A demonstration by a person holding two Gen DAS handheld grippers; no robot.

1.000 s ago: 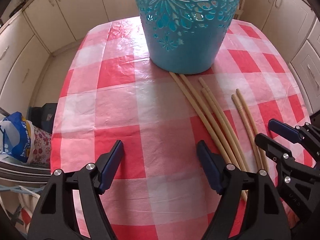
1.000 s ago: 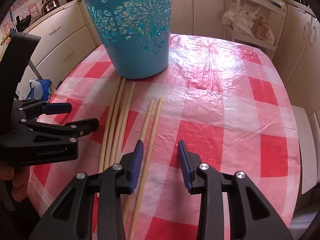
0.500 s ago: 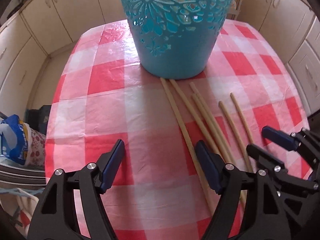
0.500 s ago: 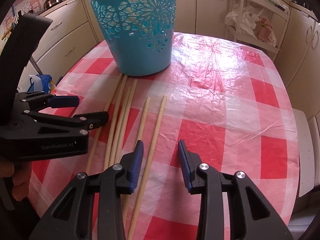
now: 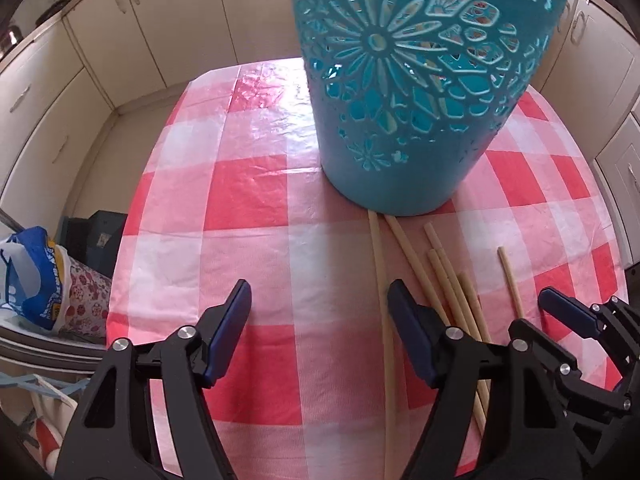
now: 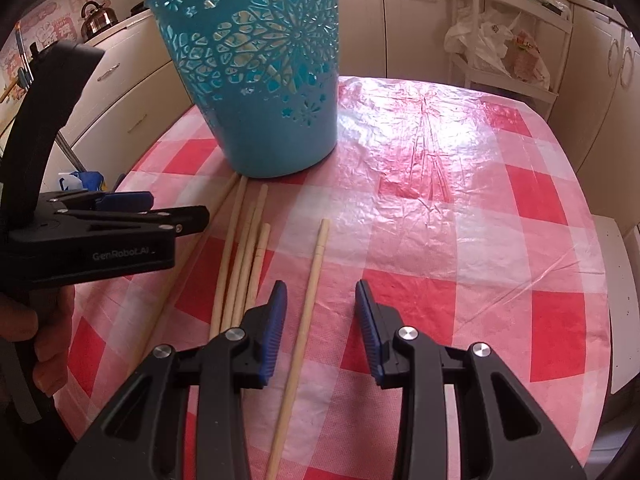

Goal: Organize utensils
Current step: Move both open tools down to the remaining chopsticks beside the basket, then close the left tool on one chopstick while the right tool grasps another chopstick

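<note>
Several long bamboo chopsticks (image 6: 244,256) lie on the red-and-white checked tablecloth (image 6: 460,216), fanned out from the foot of a tall teal cut-out basket (image 6: 260,92). One chopstick (image 6: 308,300) lies apart, passing between my right gripper's (image 6: 320,320) open jaws. In the left wrist view the basket (image 5: 416,92) fills the top and the chopsticks (image 5: 444,280) lie at right. My left gripper (image 5: 318,328) is open and empty; one chopstick (image 5: 382,304) runs just inside its right finger. The left gripper also shows in the right wrist view (image 6: 176,212).
Cream kitchen cabinets (image 5: 52,92) surround the table. Bags (image 5: 36,280) sit on the floor off the table's left edge. A wire rack with plastic bags (image 6: 500,44) stands behind the table. The table's far right part (image 6: 500,160) carries nothing.
Both grippers have moved forward toward the basket, which now looms larger. The leftmost chopstick has swung away from the bundle. The lone right chopstick now sits between the right jaws.
</note>
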